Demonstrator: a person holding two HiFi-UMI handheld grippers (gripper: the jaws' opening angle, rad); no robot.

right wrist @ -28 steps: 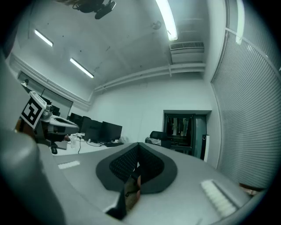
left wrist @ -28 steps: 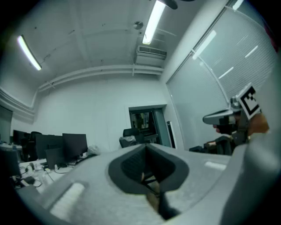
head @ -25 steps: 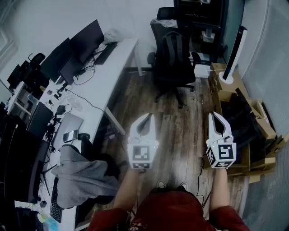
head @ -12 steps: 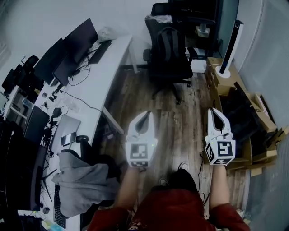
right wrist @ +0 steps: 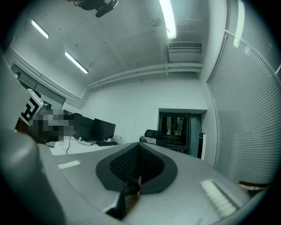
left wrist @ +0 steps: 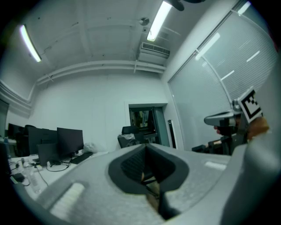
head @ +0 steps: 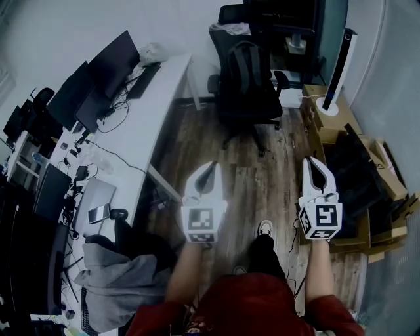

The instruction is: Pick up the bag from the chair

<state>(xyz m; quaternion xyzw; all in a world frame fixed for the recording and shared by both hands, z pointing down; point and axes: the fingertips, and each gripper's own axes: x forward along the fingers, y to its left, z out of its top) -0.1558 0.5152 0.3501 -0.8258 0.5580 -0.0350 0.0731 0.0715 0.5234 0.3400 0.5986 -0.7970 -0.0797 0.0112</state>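
Two grippers are held out level over the wooden floor [head: 249, 187], side by side and well apart. The left gripper [head: 211, 165] has its jaws pressed together with nothing between them, and the left gripper view shows the dark pads meeting at the tips [left wrist: 146, 147]. The right gripper [head: 308, 160] is likewise closed and empty, as its own view shows [right wrist: 138, 145]. Both point toward the far end of the room.

Ahead of them stands a black office chair [head: 262, 108] on a wheeled base, well clear of both grippers. The bag [head: 248, 62], a dark backpack with grey straps, sits upright on the seat and leans against the backrest. A second dark chair [head: 233, 12] stands behind it with something pale on its seat.

Along the left runs a long white bench [head: 167, 88] that carries monitors [head: 111, 62], a keyboard [head: 141, 73], loose cables and a laptop [head: 92, 197]. A grey garment [head: 115, 289] is draped at the lower left. To the right are open cardboard boxes [head: 357, 174] and a tall white post [head: 338, 69] on a base.

The person wears a red top [head: 249, 308], and one pale shoe [head: 264, 228] shows on the floor between the two grippers.
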